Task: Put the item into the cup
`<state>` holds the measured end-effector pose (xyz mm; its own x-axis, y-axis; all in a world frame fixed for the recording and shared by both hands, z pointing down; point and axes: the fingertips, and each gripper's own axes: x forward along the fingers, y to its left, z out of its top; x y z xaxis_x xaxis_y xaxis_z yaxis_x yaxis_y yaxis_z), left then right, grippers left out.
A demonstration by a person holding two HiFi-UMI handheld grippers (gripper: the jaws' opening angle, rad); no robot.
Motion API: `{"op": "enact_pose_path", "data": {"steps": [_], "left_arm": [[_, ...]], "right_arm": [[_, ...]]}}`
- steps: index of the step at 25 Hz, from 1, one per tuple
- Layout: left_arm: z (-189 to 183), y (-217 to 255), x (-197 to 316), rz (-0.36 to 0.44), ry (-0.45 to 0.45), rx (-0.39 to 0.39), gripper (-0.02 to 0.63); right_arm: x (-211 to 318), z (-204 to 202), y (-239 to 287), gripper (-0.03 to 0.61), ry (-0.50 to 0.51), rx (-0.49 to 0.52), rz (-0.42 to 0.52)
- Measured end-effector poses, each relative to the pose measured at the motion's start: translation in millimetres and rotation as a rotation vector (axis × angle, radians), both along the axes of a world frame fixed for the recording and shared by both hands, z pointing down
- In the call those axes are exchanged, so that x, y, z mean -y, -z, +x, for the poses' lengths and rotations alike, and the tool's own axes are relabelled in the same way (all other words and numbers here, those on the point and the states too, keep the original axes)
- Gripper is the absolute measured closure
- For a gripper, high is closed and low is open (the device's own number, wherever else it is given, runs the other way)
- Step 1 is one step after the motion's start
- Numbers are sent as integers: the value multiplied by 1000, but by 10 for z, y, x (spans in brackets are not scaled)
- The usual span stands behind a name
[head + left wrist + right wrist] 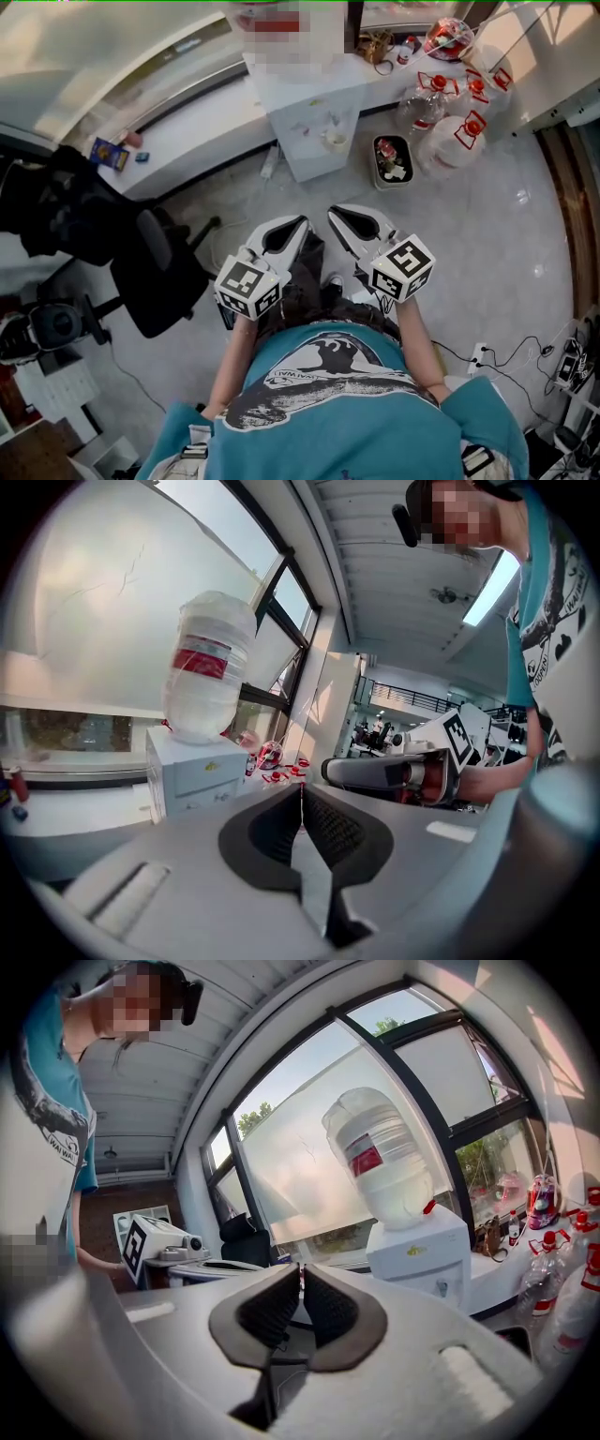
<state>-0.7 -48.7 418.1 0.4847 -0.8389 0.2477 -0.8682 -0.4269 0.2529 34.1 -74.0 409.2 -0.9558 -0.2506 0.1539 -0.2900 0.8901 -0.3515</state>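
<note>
No cup or loose item can be made out in any view. In the head view my left gripper (pixel 296 225) and right gripper (pixel 339 216) are held side by side at waist height, above the tiled floor. Both point toward a white water dispenser (pixel 314 122). The left gripper (pixel 302 790) has its dark pads closed together with nothing between them. The right gripper (pixel 300 1270) is likewise shut and empty. Each gripper shows in the other's view, the right gripper (pixel 389 772) and the left gripper (pixel 164 1241). A big inverted bottle (pixel 380 1157) tops the dispenser (pixel 422 1251).
A black office chair (pixel 155 272) stands on the left. Several large water bottles with red handles (pixel 450 131) and a dark bin (pixel 392 161) sit on the floor right of the dispenser. A white window ledge (pixel 187 141) runs behind. Cables and a power strip (pixel 483 354) lie at the right.
</note>
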Motion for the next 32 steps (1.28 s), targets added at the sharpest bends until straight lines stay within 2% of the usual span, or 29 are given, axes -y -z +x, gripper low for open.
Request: {"op": "enact_pose_path", "data": {"steps": [7,14,21,32], "left_arm": [[253,-16,-459,3,0,21,607],[475,15,-735,23,-6,36,607],[652,-6,-914,20,-20,85,606],[665,-6,-965,19,-3,88,606]], "right_arm": [[-446,226,42,580,10,46,-20],[-732,403,94,586,20,50,14],[-919,510,66,578,40,42,34],[-966,523,76,578,70,13,61]]}}
